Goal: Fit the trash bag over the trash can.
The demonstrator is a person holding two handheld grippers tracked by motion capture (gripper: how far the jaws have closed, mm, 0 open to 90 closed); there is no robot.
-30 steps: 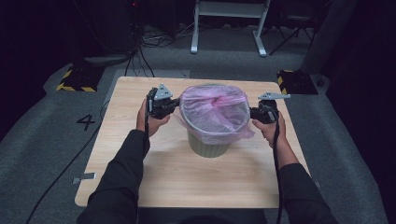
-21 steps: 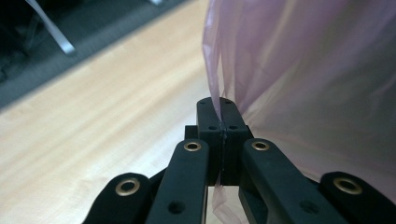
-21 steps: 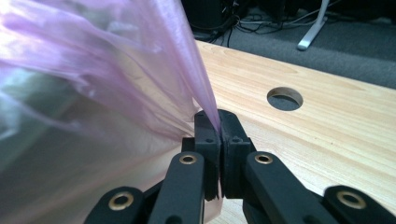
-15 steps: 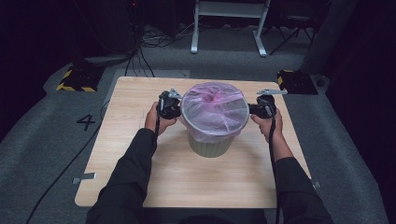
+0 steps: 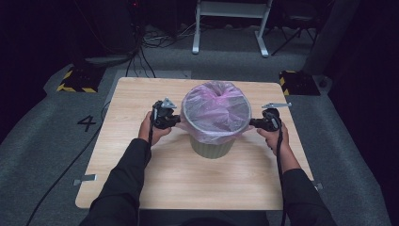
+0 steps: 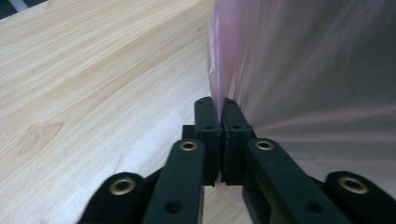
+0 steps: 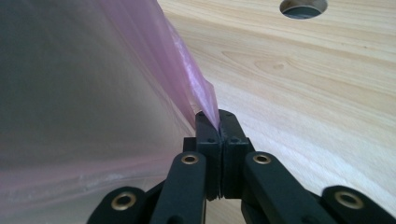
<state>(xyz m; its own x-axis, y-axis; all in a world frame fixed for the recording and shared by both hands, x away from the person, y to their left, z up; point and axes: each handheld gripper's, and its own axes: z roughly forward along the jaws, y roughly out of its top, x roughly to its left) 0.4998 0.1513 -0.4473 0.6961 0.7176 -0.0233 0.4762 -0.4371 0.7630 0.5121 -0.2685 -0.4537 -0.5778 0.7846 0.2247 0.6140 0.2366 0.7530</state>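
A pale green bin (image 5: 211,148) stands mid-table, lined with a thin pink plastic bag (image 5: 214,110) stretched over its rim. My left gripper (image 5: 178,121) is at the bin's left side, just under the rim. In the left gripper view, that gripper (image 6: 220,105) pinches the bag's film (image 6: 303,70); its jaws have just been opening slightly, with the film still between them. My right gripper (image 5: 251,124) sits at the bin's right side. In the right gripper view, this gripper (image 7: 218,116) is shut on a fold of the bag (image 7: 93,84).
The wooden table (image 5: 188,183) has bare room in front of the bin and a round hole (image 7: 303,7) in its top. Yellow-and-black blocks (image 5: 75,81) (image 5: 296,82) lie on the grey floor beyond it, near cables and a white stand (image 5: 230,28).
Both hands have come down along the bin's sides with the bag's edge in the grippers. The film now sits lower over the rim.
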